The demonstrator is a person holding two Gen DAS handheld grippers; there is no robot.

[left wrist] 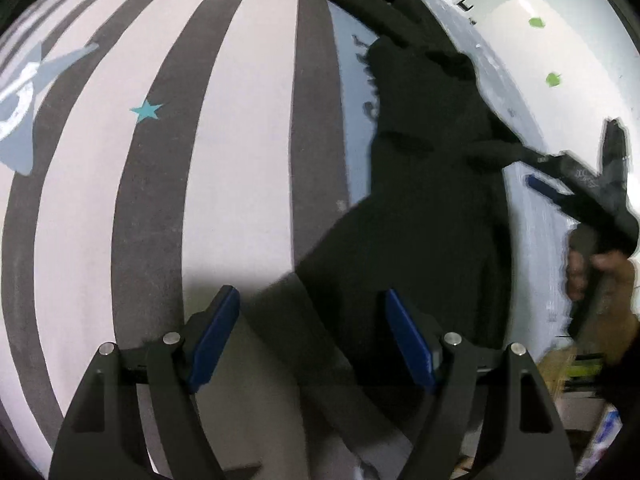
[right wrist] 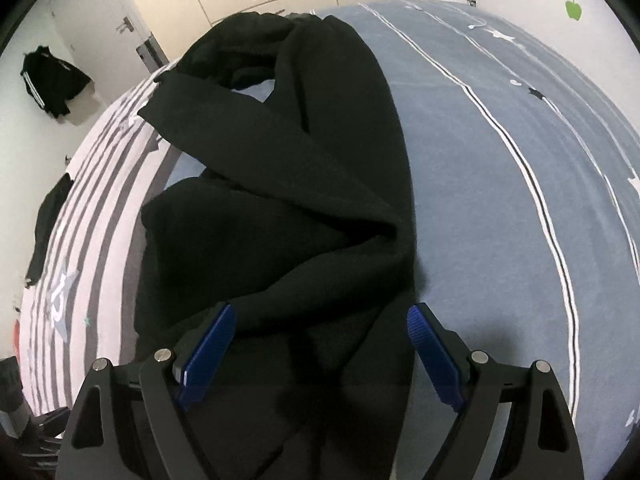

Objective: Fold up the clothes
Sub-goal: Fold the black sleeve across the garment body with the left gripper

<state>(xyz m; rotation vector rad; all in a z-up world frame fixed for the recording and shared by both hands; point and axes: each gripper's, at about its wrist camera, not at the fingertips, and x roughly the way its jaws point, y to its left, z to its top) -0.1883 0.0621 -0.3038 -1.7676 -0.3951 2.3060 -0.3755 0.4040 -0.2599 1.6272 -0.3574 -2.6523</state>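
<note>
Under our right claw point(right wrist: 320, 344) lies the black garment point(right wrist: 288, 184) — a long, loosely doubled heap on the bed point(right wrist: 500, 184), running from 6 o'clock at the pads up to about 12 in the right wrist view. Its long axis points almost straight away from that claw, leaning a little toward 11. The near end spreads between and below the blue pads point(right wrist: 210, 350), which stand wide apart with nothing pinched; whether they touch the cloth we cannot tell.

Our left claw point(left wrist: 312, 336) is also spread wide and holds nothing. It hangs mostly over the striped part of the cover point(left wrist: 240, 140), with the garment lying from about 1 to 3 o'clock of it; one dark corner reaches down near the claw's right pad point(left wrist: 408, 344). In that same view the right claw shows at 3 o'clock, blurred, with the person's hand point(left wrist: 608, 280) on its grip.

So we judge the right claw the nearer one — it sits over the garment's near end, while the left has only the garment's edge beside it. The cloth looks bunched and folded over itself, with a gap showing blue cover near the far end, so we would expect it to need spreading before any neat fold. For that, each claw would want an edge at the near end, either side of the long axis.
</note>
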